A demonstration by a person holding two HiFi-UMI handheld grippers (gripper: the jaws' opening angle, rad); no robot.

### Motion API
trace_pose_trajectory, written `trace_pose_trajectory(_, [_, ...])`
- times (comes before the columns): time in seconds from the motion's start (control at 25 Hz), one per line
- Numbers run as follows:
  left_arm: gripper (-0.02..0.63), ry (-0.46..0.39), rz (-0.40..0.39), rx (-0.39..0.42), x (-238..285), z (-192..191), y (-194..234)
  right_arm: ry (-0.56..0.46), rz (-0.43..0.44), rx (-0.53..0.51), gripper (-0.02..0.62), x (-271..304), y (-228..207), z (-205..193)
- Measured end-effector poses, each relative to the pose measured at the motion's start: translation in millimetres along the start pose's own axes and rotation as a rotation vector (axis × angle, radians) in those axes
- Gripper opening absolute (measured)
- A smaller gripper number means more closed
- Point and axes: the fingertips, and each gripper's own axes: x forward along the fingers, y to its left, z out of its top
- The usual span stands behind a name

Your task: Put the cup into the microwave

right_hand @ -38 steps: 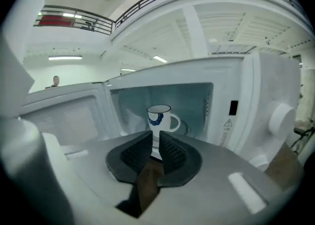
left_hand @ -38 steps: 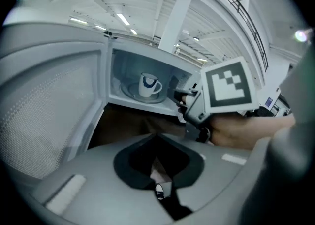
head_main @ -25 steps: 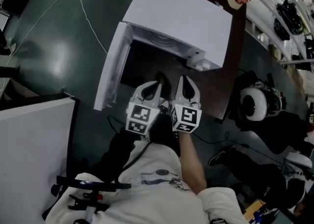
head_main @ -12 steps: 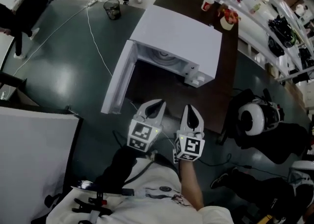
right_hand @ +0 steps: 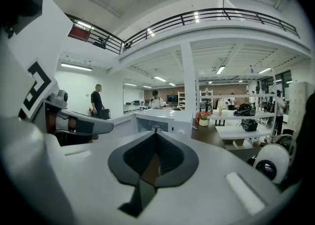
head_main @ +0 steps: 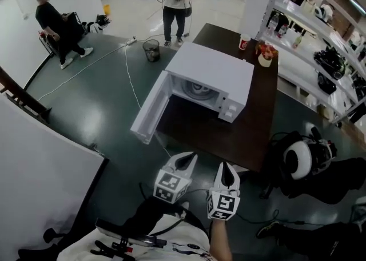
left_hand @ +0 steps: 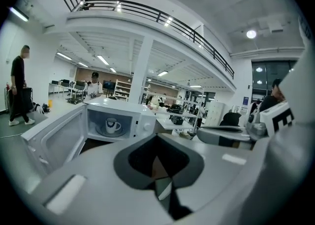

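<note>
Fingers on your left gripper [head_main: 189, 160] and your right gripper [head_main: 227, 168] are pressed together with nothing between them. From the head view you hold the two side by side, not touching, just off the near edge of the dark tabletop [head_main: 251, 134]. Both point toward the white microwave [head_main: 214, 71], whose door [head_main: 150, 114] is swung wide open to the left.

In the left gripper view your fingers [left_hand: 98, 175] meet at the tips and are empty. Past them the microwave faces you, and the white cup [left_hand: 112, 125] stands upright on the round plate [left_hand: 101, 131] inside it, handle to the right.

In the right gripper view your fingers [right_hand: 221, 170] are likewise closed on nothing. You see the microwave from its side here, and the cup is hidden
</note>
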Motion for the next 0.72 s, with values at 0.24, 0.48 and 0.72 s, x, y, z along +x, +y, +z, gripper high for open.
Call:
trace_pose_trajectory(0.24, [-0.002,-0.028,0.007,0.027,-30,11,-16,-0.027,-0.001,0.012,0.002,-31,5,14])
trace_pose_trajectory(0.48, [-0.002,-0.05,-0.006,0.029,-57,11,-20,-0.034,-0.05,0.034,0.002,-57,9,17])
trace_pose_trajectory(0.72, [-0.002,-0.056,-0.038,0.015,-99,0,-11,-0.027,-0.084,0.042,0.002,-78,37,14])
